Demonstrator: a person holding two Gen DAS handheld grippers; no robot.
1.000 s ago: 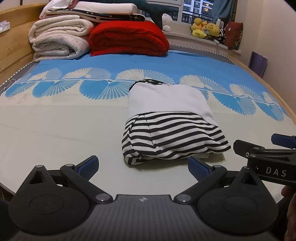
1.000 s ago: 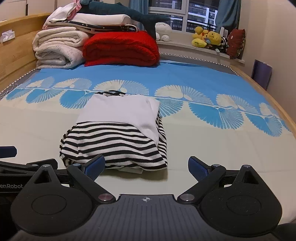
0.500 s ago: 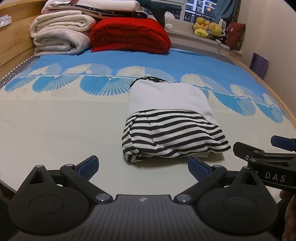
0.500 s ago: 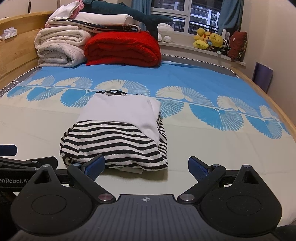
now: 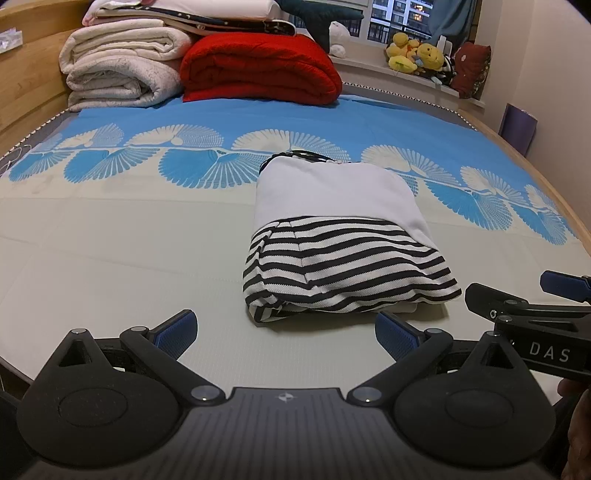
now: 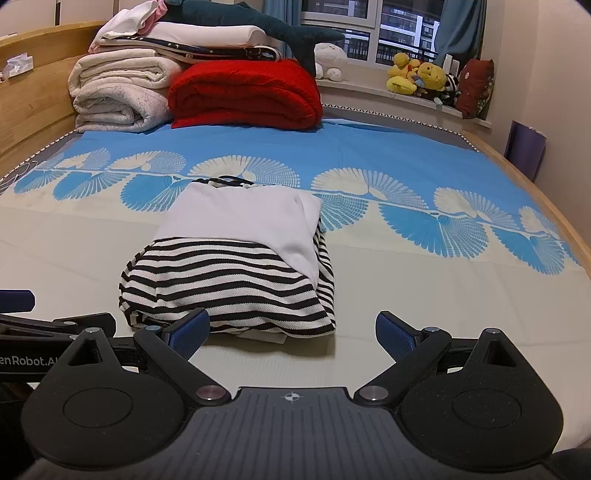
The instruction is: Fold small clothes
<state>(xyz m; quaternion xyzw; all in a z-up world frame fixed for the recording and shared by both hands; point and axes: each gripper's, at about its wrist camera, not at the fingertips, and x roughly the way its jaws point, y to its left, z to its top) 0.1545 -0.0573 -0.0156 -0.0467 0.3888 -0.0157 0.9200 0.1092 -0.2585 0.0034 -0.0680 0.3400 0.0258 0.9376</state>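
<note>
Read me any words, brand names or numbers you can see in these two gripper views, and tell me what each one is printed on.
"DAS": white letters on the side of the right gripper, seen in the left wrist view.
"enRobot.A": white letters on the side of the left gripper, seen in the right wrist view; cut off at both ends.
No readable text on the folded striped garment, the bedding or the plush toys.

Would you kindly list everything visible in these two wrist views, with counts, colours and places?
Folded striped-and-white garment: one, black-and-white stripes under a white panel, middle of the bed.
Blue fan-patterned bed sheet: one, blue and cream, covering the bed.
Folded red blanket: one, red, far end.
Rolled cream blankets: one stack, cream, far left.
Dark teal plush shark: one, atop the bedding pile.
Yellow plush toys: several, window sill.
Left gripper: open, empty.
Right gripper: open, empty.
</note>
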